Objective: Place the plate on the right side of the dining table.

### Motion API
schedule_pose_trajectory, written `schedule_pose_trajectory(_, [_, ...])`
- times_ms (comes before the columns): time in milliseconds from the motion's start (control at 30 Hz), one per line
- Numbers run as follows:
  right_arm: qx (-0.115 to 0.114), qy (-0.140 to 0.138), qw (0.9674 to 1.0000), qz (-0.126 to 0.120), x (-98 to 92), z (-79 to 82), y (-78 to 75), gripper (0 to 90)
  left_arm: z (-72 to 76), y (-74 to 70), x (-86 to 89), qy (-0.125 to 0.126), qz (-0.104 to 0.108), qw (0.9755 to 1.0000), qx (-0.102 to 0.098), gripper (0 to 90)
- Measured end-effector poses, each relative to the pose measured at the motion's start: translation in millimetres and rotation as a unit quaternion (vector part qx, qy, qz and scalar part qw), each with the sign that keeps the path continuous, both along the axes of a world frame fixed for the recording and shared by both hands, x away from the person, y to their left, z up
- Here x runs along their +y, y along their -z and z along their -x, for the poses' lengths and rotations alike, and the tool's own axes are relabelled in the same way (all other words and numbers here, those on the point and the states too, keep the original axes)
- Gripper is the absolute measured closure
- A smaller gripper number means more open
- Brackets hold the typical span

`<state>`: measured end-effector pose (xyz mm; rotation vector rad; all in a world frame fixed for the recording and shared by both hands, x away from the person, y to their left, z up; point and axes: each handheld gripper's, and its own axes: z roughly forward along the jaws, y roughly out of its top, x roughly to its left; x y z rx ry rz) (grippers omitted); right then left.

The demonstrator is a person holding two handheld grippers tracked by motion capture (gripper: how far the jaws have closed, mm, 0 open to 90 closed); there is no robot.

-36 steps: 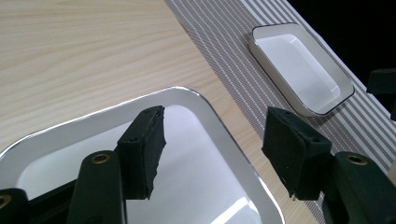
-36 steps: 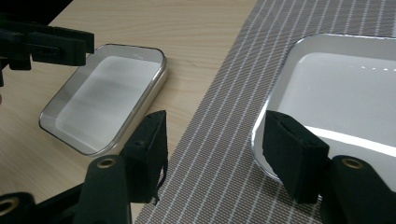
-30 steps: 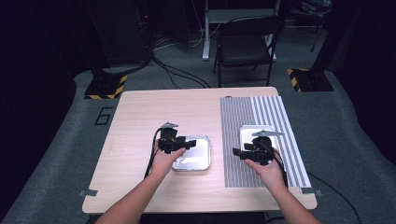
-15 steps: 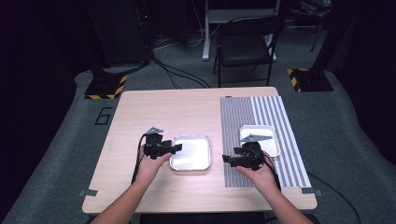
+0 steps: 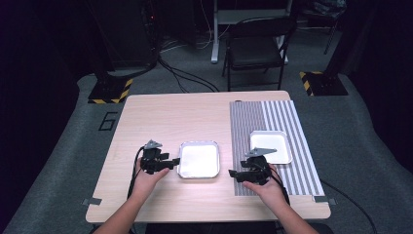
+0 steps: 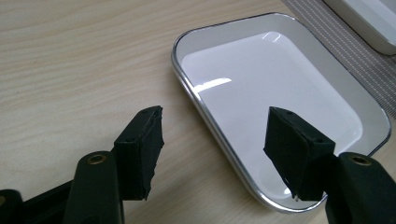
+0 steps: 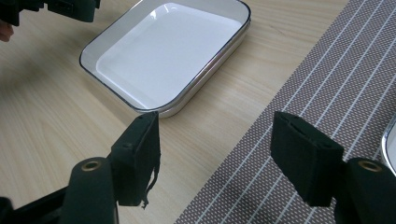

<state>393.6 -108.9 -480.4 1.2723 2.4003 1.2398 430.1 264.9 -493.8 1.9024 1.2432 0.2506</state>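
A white enamel tray (image 5: 198,159) with a dark rim lies empty on the wooden table (image 5: 185,117). My left gripper (image 5: 173,161) sits just left of it, pointing right. In the left gripper view, the left gripper (image 6: 215,140) is open, one jaw over bare wood and the other above the tray (image 6: 280,93), touching nothing. A second white tray (image 5: 270,146) rests on the striped mat (image 5: 272,117). My right gripper (image 5: 234,174) is at the mat's near left edge, pointing left. In its own view, the right gripper (image 7: 215,158) is open and empty, with the first tray (image 7: 168,51) ahead.
The striped mat (image 7: 327,93) covers the table's right part. A black chair (image 5: 255,48) and stand bases with hazard tape (image 5: 109,92) stand on the floor beyond the table. Cables trail from both grippers toward the near edge.
Both hands drew back toward the near edge. The left gripper slid left off the middle tray to its left rim. The right gripper moved left, away from the tray on the mat.
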Motion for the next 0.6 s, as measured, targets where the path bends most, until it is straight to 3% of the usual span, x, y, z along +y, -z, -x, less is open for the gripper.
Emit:
schedule_pose_trajectory(267, [-0.006, -0.009, 0.9999, 0.007, 2.9, 2.1, 8.2, 32.6, 0.5, 7.4, 11.4, -0.009, 0.0, 1.0, 0.002, 36.7])
schedule_pose_trajectory(600, [-0.004, -0.019, 0.9997, 0.011, 7.4, 4.7, 19.6, 32.2, -0.9, 20.8, 19.7, -0.015, -0.027, 0.9995, 0.001, 36.3])
